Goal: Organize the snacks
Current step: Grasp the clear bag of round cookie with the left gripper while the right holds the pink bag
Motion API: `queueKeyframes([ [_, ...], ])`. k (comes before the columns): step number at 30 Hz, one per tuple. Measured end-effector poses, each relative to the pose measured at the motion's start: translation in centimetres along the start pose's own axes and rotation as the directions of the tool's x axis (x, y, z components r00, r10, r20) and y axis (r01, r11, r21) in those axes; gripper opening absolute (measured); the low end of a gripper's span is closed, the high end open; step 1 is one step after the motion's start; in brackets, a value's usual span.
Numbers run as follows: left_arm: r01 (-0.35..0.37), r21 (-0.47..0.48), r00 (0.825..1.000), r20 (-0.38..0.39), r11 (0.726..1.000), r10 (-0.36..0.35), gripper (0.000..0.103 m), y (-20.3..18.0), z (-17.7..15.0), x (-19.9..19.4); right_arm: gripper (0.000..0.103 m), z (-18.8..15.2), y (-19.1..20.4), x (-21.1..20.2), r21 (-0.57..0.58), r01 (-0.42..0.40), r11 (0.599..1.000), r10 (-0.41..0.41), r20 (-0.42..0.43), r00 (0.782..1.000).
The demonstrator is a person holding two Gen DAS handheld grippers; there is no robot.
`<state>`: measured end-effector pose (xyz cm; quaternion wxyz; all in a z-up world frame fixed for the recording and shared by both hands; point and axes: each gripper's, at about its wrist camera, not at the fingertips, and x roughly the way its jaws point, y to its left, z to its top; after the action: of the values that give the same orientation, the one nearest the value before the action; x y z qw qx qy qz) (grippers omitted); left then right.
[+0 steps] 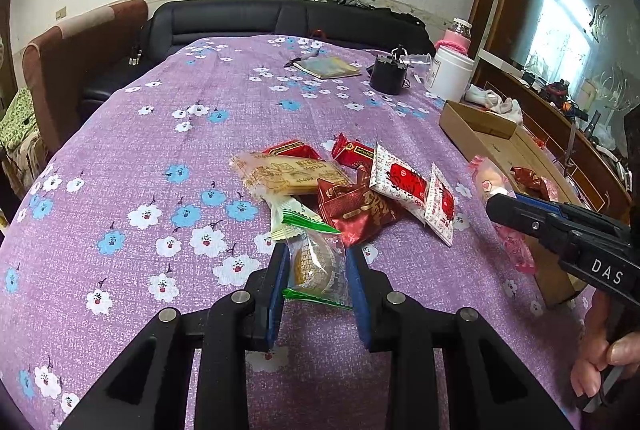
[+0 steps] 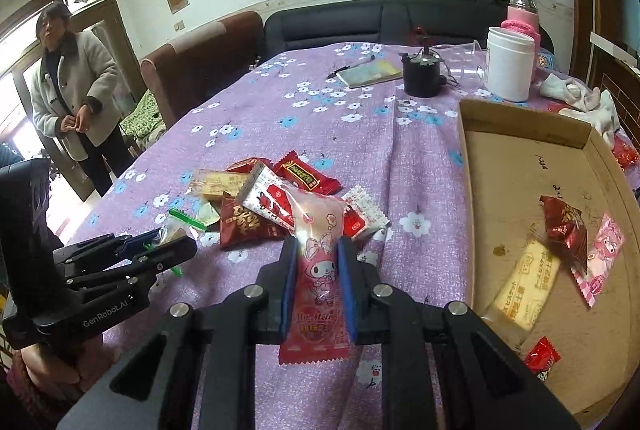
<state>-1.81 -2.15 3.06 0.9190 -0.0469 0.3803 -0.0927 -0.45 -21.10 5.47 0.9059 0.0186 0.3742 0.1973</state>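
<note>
Right gripper (image 2: 318, 250) clamps a pink snack packet (image 2: 318, 270); left gripper (image 1: 318, 262) grips what looks like a clear-wrapped cake (image 1: 316, 266)

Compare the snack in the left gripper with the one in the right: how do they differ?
The green-edged clear packet shows a round tan cake; the pink cartoon packet is printed and longer. The left gripper holds its packet near the pile; the right gripper holds its packet beside the cardboard box. Both are clamped between blue pads.

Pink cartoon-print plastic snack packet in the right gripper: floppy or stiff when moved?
Probably floppy: the pink cartoon-print plastic snack packet bulges and bends above the right gripper. Likely light, since a pinch at its middle holds it. The glossy film may slip.
</note>
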Motion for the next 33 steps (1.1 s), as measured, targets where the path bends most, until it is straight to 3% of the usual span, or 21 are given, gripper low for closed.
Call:
queueKeyframes([
  [33, -0.004, -0.003, 0.999, 0.032, 1.0, 0.004, 0.03, -0.07, 0.05, -0.64, 0.019, 0.05, -0.27, -0.68, 0.017, -0.039, 0.999, 0.038, 0.026, 0.999],
])
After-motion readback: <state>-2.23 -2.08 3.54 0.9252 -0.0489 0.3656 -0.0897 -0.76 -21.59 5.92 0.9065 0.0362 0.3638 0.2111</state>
